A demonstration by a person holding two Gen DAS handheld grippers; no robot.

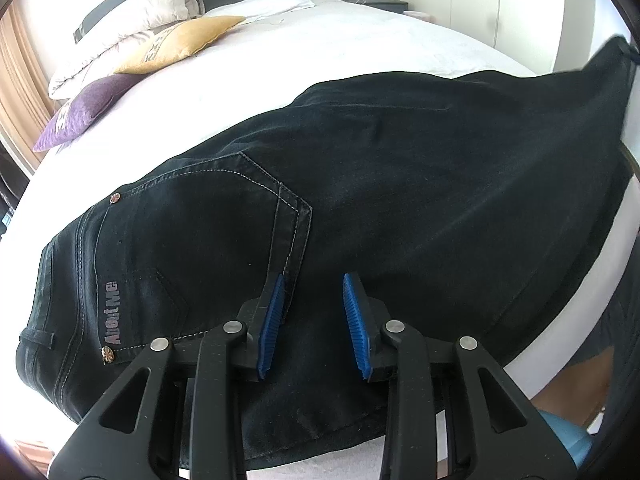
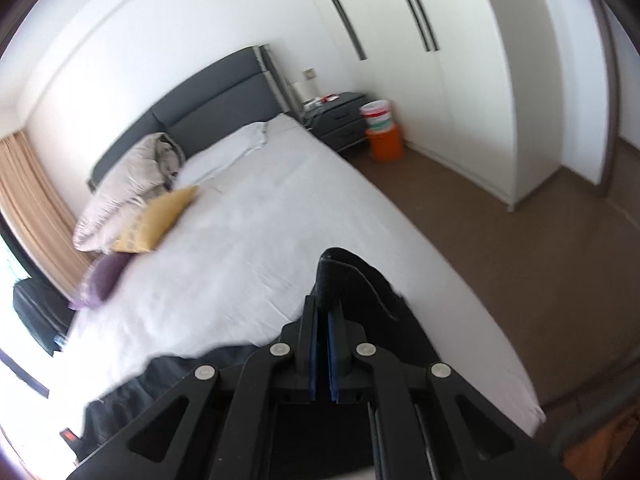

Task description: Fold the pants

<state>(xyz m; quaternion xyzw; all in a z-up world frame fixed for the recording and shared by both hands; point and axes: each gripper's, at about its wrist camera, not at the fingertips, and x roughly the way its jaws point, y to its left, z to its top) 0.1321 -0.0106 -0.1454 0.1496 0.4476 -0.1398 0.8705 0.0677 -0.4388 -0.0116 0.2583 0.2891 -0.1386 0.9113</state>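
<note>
Left tool (image 1: 314, 284): parted above pants (image 1: 400, 184) | right tool (image 2: 323, 312): clamps pants' hem

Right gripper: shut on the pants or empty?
Shut on the pants. The right gripper has its blue pads together with black pants fabric sticking up between them, lifted above the white bed.

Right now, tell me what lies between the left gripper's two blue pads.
Only the black pants show in the gap of the left gripper, lying on the bed. The left wrist view shows it.
</note>
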